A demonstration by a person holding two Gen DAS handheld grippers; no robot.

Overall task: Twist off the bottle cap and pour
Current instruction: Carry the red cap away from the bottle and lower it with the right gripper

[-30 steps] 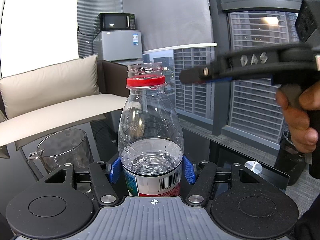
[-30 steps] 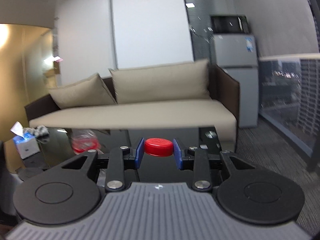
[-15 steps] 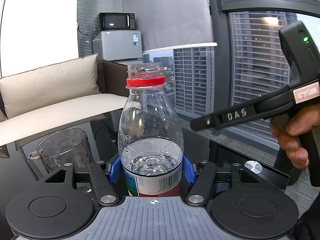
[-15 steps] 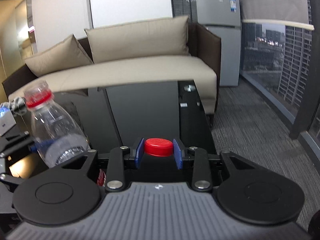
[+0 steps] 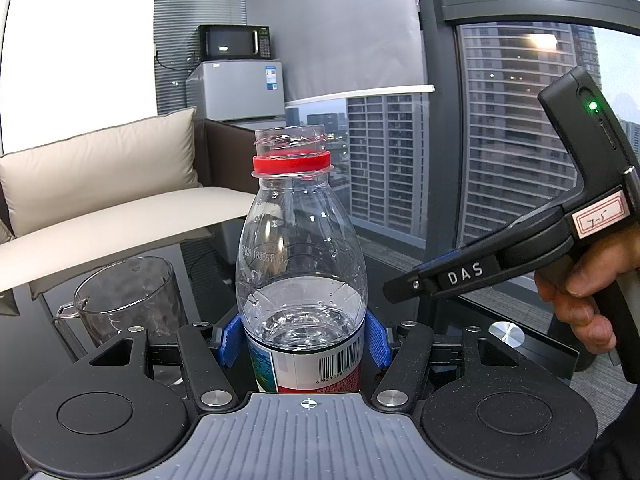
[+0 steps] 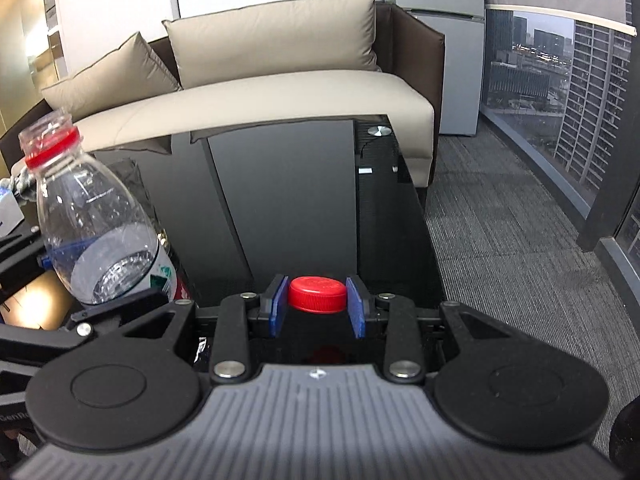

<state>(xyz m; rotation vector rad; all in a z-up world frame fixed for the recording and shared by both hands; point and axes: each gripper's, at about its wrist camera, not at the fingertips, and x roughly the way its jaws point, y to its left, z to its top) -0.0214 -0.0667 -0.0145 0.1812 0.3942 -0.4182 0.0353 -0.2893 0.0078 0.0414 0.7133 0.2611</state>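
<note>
Left tongs (image 5: 304, 340) clamp the open bottle (image 5: 300, 264) at frame centre, right tongs (image 6: 318, 306) pinch the red cap (image 6: 318, 294) low centre, and any careless tilt could spill past the cup (image 5: 128, 300) at lower left.

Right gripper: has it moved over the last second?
Yes. The right gripper, jaws shut on the red cap, has dropped from the bottle mouth's height to beside its body, nose tilted down.
</note>
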